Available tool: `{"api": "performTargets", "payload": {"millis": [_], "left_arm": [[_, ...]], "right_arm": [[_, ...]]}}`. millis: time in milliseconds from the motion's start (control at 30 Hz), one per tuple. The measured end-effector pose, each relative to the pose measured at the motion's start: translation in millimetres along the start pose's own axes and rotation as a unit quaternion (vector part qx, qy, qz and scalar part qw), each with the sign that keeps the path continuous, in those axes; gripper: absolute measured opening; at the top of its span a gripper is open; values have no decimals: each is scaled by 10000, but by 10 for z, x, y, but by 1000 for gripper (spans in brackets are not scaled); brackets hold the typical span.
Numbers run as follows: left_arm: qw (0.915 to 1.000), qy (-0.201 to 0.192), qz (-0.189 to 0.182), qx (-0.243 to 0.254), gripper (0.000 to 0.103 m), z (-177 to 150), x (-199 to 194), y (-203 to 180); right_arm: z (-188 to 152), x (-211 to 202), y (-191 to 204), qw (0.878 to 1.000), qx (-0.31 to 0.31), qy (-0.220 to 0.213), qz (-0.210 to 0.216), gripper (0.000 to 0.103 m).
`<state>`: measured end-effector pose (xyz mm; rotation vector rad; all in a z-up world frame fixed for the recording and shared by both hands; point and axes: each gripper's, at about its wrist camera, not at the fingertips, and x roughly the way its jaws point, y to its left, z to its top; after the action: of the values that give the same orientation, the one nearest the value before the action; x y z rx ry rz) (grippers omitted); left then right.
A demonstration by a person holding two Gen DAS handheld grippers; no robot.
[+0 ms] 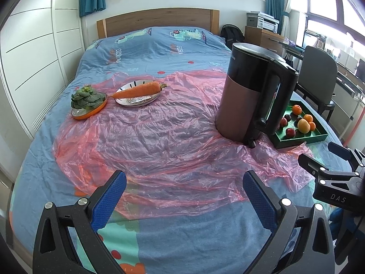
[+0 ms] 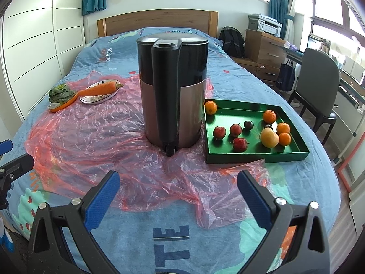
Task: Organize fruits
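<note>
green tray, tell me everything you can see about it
The green tray is a shallow rectangular box with low walls and a glossy inner floor. It sits flat on the bed, its front-left corner over the pink plastic sheet, right beside the kettle. Loose in it lie four oranges, three red fruits, two dark plums and a larger yellow-orange fruit. No gripper touches it.

On the bed (image 2: 68, 52), a crinkled pink plastic sheet (image 2: 91, 141) carries a tall black-and-copper electric kettle (image 2: 173, 86). Right of it sits a green rectangular tray (image 2: 257, 154) holding round fruits (image 2: 269, 137). Far left lie two dishes.
</note>
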<state>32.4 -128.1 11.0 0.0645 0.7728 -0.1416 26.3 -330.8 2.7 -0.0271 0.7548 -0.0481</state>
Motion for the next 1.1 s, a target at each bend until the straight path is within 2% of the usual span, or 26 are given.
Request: {"api": "performTargets", "payload": {"millis": [567, 1100], "left_arm": [[9998, 61, -43, 208, 100, 104, 65, -450], [9997, 125, -16, 201, 100, 113, 133, -536]], "right_arm": [[8, 35, -355, 9999, 149, -38, -40, 103], [-5, 81, -454, 9998, 182, -24, -32, 103]]}}
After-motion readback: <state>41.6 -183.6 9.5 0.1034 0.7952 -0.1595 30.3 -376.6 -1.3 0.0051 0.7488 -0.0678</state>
